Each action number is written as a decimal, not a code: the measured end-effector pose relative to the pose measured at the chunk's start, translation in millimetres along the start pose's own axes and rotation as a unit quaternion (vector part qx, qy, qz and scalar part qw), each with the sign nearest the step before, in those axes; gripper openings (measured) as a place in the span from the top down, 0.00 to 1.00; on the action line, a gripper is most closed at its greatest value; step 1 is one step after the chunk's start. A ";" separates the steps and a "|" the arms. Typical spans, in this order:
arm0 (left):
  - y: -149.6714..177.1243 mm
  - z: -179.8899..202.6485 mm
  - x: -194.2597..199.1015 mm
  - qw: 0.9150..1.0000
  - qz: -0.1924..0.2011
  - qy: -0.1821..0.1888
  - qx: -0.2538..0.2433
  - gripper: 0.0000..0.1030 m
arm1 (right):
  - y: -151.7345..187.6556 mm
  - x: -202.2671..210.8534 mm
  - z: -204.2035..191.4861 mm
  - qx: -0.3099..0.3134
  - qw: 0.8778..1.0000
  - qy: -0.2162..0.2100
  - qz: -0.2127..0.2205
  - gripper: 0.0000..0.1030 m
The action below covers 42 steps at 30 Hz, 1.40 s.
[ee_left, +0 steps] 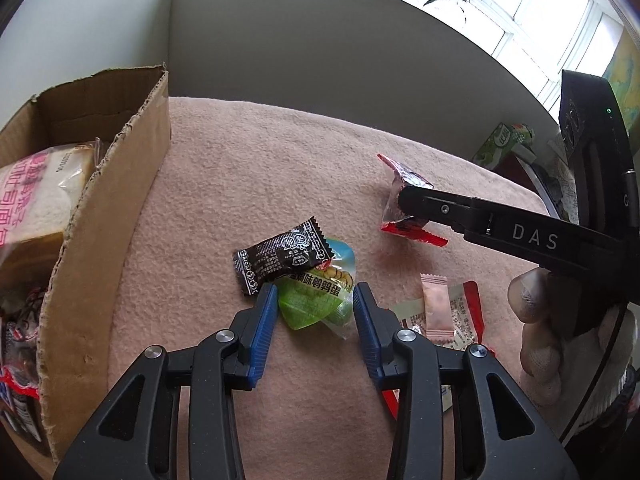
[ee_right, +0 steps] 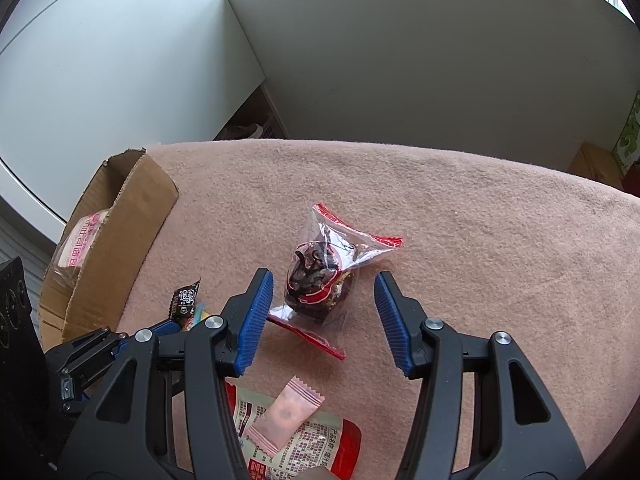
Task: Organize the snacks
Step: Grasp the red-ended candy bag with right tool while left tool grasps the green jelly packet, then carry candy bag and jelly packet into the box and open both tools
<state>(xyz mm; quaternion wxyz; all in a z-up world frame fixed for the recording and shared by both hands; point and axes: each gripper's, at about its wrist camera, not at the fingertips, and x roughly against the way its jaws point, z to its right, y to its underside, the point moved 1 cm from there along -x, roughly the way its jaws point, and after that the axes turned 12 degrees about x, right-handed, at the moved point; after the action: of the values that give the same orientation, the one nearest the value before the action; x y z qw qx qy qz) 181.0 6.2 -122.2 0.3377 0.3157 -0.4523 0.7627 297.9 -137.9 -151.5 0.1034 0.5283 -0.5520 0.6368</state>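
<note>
My left gripper (ee_left: 315,294) is open, its blue pads either side of a green snack packet (ee_left: 314,300) lying on the pink cloth (ee_left: 260,184). A black wrapped candy (ee_left: 282,260) rests partly on the green packet. My right gripper (ee_right: 324,296) is open around a clear red-edged packet holding a dark snack (ee_right: 320,276); that packet also shows in the left wrist view (ee_left: 400,200), with the right gripper's finger (ee_left: 460,212) beside it. A cardboard box (ee_left: 108,208) with bagged bread (ee_left: 36,200) and other snacks stands at the left.
A small pink sachet (ee_right: 286,412) lies on a red-and-white printed packet (ee_right: 320,440) near me; both also show in the left wrist view (ee_left: 436,304). The box shows in the right wrist view (ee_right: 116,232). A green carton (ee_left: 502,144) stands beyond the cloth's right edge.
</note>
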 end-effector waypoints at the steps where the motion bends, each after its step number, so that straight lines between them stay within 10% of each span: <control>1: -0.7 0.4 -1.0 1.000 0.000 0.000 -0.002 0.63 | -1.2 -2.6 -0.7 0.001 1.000 0.001 -0.002 0.47; 12: -8.5 0.5 -7.0 1.000 0.005 -0.002 -0.015 0.64 | -5.2 -16.2 -5.4 0.010 1.000 0.010 -0.015 0.64; 42: 1.8 4.0 59.2 0.997 0.056 0.052 0.002 0.66 | 1.4 63.4 -46.9 0.018 0.999 0.003 0.047 0.64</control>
<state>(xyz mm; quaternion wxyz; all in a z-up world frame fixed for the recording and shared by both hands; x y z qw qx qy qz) 146.3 15.6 -74.9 0.3166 0.2504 -0.4496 0.7968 244.0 -129.0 -94.6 0.0657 0.5015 -0.5646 0.6522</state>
